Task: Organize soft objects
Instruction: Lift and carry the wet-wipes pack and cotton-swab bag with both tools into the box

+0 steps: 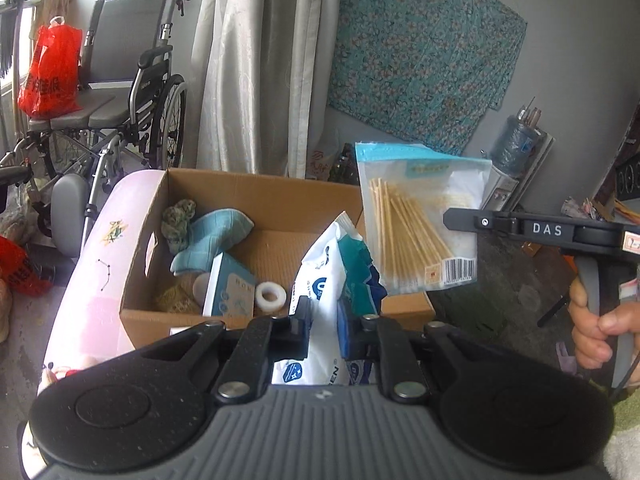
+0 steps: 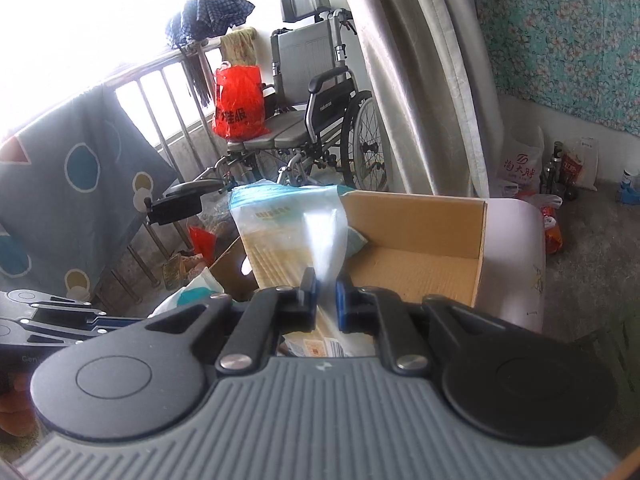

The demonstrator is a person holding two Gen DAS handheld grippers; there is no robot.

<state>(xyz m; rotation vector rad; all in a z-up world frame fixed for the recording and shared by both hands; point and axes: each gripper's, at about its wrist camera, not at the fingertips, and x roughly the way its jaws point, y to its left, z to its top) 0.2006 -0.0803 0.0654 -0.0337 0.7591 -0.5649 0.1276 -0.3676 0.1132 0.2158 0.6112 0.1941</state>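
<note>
Trouble, if it came, was likeliest to start at the left side of the cardboard box [image 1: 256,196], where a teal cloth [image 1: 218,236], a knitted grey-green bundle [image 1: 178,220], a small blue-and-white carton [image 1: 230,290] and a roll of white tape [image 1: 269,297] already crowded the floor of it. Anything dropped there could land on the roll or carton and tip over the low near wall.

In the middle, the left claw [image 1: 322,324] was clamped on a white and blue soft packet [image 1: 332,272], the pads pinching it near its lower part, with most of the packet standing up above the jaws over the box's near edge. Gripped so low, the floppy packet could fold over or slide out, I judged, since smooth film gives the pads little to bite on.

To the right, the right claw [image 2: 326,304] was closed on a clear bag of cotton swabs [image 1: 420,220], holding it by a thin edge of plastic so that it hung in the air beside the box's right wall. That hold looked the weaker one: the film could slip free, or the bag could swing and catch the wall. The two loads hung close together, so they could also snag each other on the way down.
</note>
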